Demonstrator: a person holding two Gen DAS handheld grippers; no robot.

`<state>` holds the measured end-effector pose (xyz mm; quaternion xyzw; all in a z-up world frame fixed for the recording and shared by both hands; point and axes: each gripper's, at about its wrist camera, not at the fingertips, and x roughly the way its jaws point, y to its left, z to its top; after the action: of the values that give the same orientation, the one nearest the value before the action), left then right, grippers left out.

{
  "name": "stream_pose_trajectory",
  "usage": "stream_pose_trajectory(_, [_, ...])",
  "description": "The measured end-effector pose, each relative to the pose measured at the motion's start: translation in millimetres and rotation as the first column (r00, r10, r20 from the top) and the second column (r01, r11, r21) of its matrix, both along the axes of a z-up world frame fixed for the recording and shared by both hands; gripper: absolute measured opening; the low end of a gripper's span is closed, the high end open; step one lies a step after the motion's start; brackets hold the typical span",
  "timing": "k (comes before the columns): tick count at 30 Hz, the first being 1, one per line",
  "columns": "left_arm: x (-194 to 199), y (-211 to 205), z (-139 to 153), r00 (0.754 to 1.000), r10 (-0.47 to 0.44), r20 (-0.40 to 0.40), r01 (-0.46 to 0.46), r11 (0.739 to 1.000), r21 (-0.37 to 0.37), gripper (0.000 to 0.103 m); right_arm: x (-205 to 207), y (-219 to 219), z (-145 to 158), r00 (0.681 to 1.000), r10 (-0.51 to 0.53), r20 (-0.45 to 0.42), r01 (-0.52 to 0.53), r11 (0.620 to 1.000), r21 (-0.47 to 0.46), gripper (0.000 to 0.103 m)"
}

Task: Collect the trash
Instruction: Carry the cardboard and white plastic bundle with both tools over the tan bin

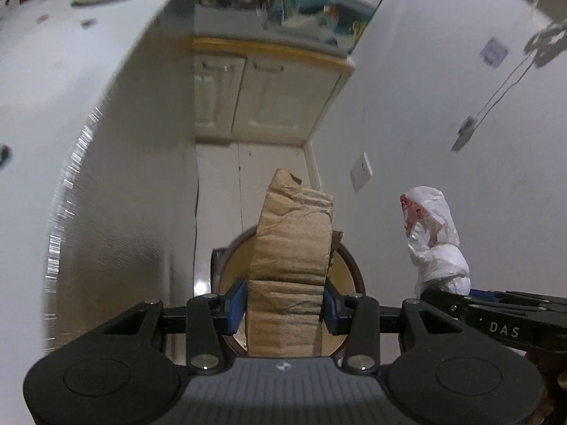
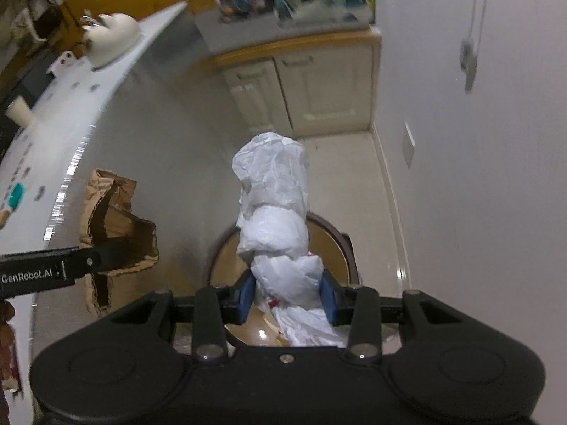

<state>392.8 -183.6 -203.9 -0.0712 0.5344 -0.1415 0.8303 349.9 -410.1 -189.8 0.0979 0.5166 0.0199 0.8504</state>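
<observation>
My left gripper (image 1: 283, 301) is shut on a crumpled piece of brown cardboard (image 1: 292, 248), held upright above a round brown trash bin (image 1: 349, 265) on the floor. My right gripper (image 2: 287, 297) is shut on a crumpled white plastic bag (image 2: 273, 198) with a bit of red print, held above the same bin (image 2: 336, 248). The white bag also shows in the left wrist view (image 1: 432, 233) at the right, with the right gripper's arm (image 1: 503, 318) below it. The cardboard shows in the right wrist view (image 2: 113, 226) at the left, held by the left gripper's arm (image 2: 46, 272).
A white table edge (image 1: 71, 141) curves along the left. A cream cabinet (image 1: 265, 99) with clutter on top stands at the far end of the tiled floor (image 2: 347, 184). A white wall (image 1: 460, 106) with a socket and hanging cable runs along the right.
</observation>
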Motion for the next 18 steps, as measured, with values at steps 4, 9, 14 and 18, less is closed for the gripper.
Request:
stream_pose_trajectory(4, [11, -5, -30, 0.999, 0.004, -0.049, -0.003, 1.000, 0.016, 0.044, 12, -4, -36, 0.999, 0.010, -0.050, -0.009, 1.000, 0.019, 0.040])
stream_pose_trajectory(9, [21, 1, -50, 0.996, 0.029, -0.083, -0.026, 0.999, 0.032, 0.044, 30, 8, -83, 0.985, 0.133, -0.110, -0.132, 0.991, 0.020, 0.041])
stream_pose_trajectory(14, [36, 7, -65, 0.993, 0.058, -0.103, -0.054, 0.998, 0.044, 0.044, 53, 25, -120, 0.955, 0.249, -0.160, -0.253, 0.967, -0.007, 0.041])
stream_pose_trajectory(18, [45, 9, -78, 0.989, 0.073, -0.127, -0.068, 0.997, 0.043, 0.044, 69, 35, -147, 0.927, 0.321, -0.195, -0.318, 0.947, 0.045, 0.044])
